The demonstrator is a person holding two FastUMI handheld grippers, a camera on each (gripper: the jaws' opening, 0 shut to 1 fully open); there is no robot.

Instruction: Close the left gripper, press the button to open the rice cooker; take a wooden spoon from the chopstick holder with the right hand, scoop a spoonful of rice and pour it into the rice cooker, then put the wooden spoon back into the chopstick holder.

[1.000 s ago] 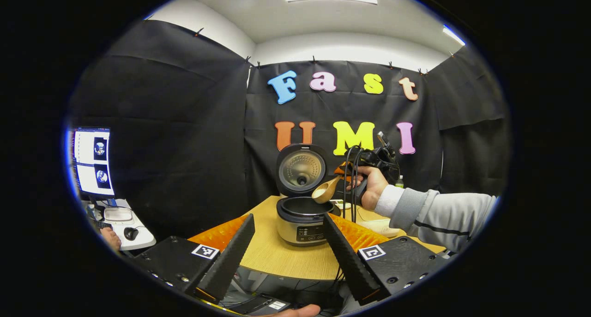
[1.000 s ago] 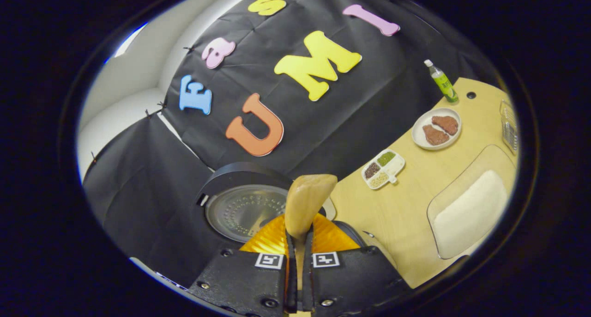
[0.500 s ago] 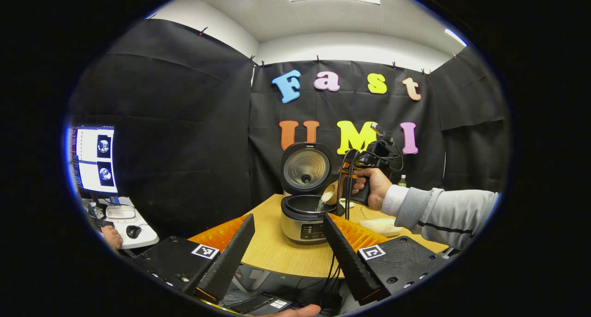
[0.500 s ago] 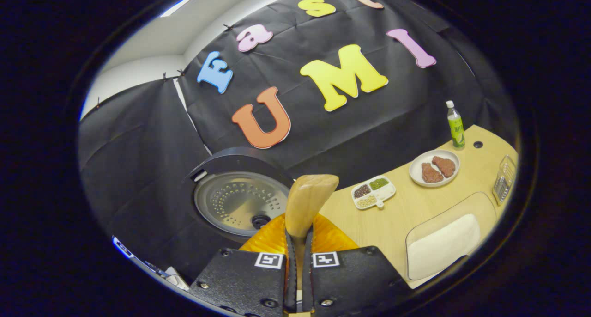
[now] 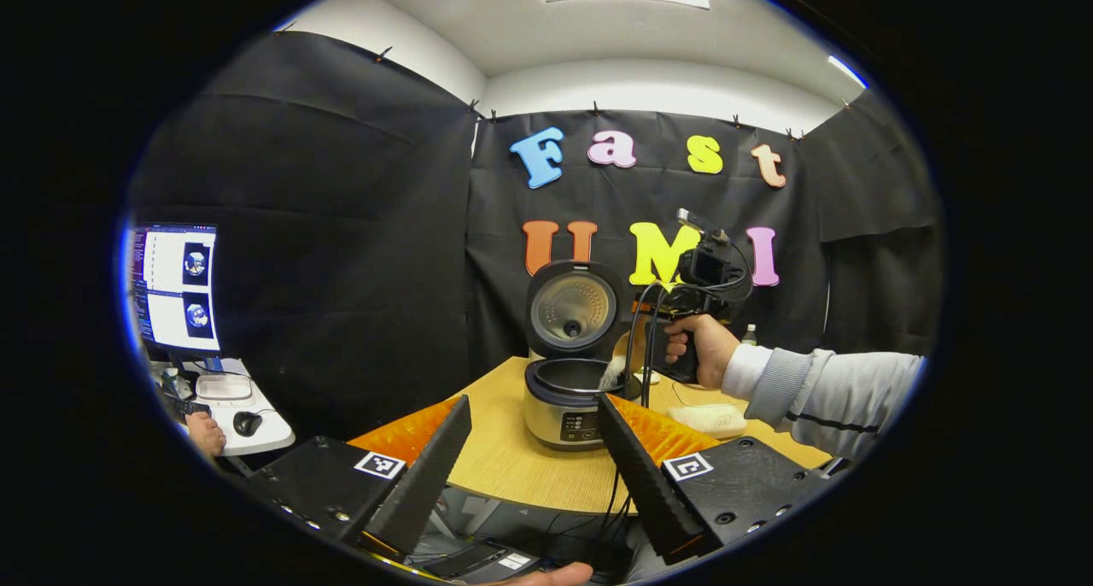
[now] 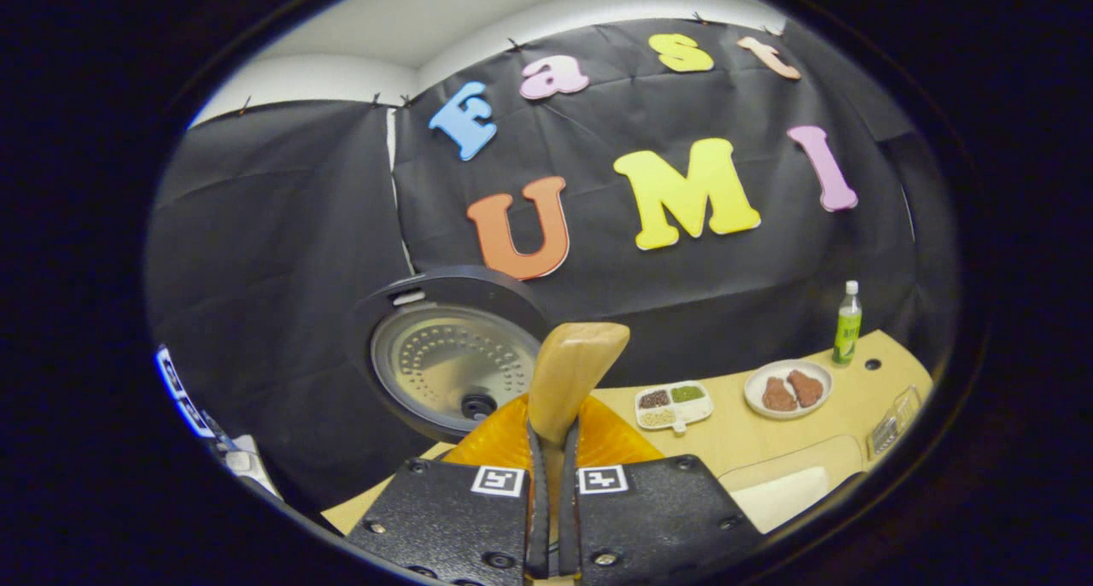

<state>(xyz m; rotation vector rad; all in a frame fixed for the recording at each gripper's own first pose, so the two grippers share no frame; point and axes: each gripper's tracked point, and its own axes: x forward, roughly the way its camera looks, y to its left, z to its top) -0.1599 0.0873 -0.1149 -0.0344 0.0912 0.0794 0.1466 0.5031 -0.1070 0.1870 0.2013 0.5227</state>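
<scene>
The rice cooker (image 5: pixel 565 407) stands on the wooden table (image 5: pixel 512 475) with its lid (image 5: pixel 572 308) raised. A hand (image 5: pixel 704 342) holds my right gripper just right of the pot, and the wooden spoon (image 5: pixel 616 366) is tipped over the pot's rim with white rice spilling from it. In the right gripper view my right gripper (image 6: pixel 551 436) is shut on the wooden spoon (image 6: pixel 570 372), whose bowl faces away; the cooker lid (image 6: pixel 448 364) sits just left of it. My left gripper (image 5: pixel 533 405) hangs back at the table's near edge, open, holding nothing.
A rice container (image 6: pixel 781 496) lies at the near right. Behind it are a divided tray of beans (image 6: pixel 675 405), a plate of meat (image 6: pixel 787 389), a green bottle (image 6: pixel 847 334) and a wire basket (image 6: pixel 892 424). A monitor (image 5: pixel 175 291) and a side desk stand at the left.
The right gripper rose and rolled, tipping the spoon from level to steeply turned over the pot; rice began pouring out. The left gripper stayed open and nearly still.
</scene>
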